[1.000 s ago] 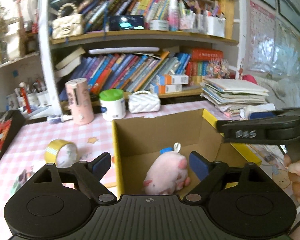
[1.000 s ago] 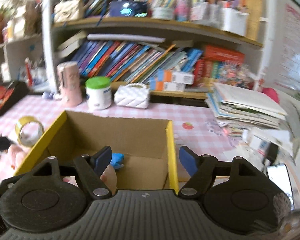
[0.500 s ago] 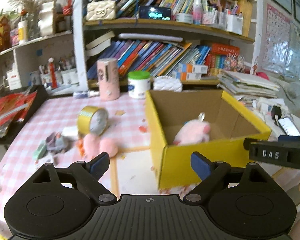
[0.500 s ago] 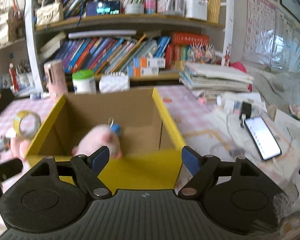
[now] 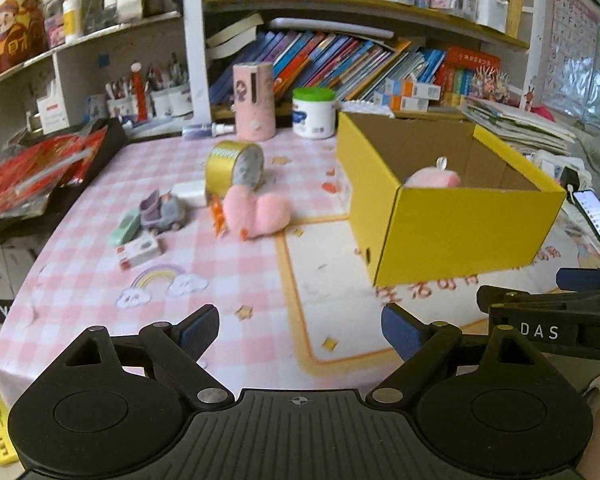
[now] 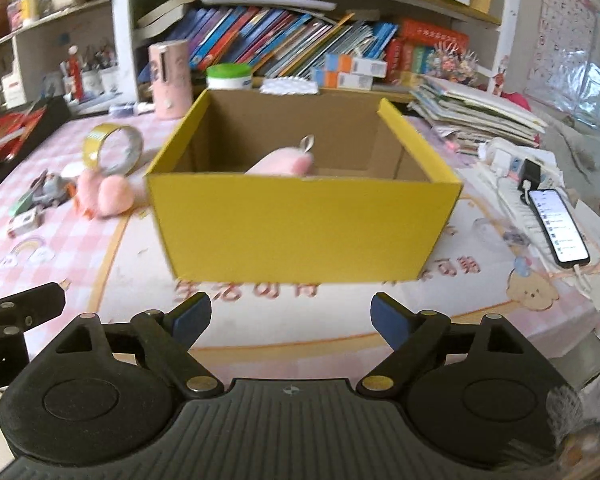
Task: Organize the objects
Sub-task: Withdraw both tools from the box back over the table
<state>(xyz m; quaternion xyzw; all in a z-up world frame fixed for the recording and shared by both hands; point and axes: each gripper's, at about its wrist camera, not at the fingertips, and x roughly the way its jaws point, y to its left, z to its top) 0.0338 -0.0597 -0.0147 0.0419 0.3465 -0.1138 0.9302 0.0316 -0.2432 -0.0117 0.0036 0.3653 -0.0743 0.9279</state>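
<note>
Left wrist view: the left gripper (image 5: 300,330) hangs empty with jaws spread wide over the table's (image 5: 80,280) near edge. One yellow box (image 5: 460,228) stands ahead to the right, one pink plush (image 5: 432,179) inside it. Ahead to the left, toward the table's left edge, lie one pink fluffy toy (image 5: 256,210), one gold tape roll (image 5: 234,170) and one small grey toy (image 5: 164,210), nearer this hand.

Right wrist view: the right gripper (image 6: 291,318), likewise spread and empty, faces the box's near wall squarely; the loose items lie well off to its left.
</note>
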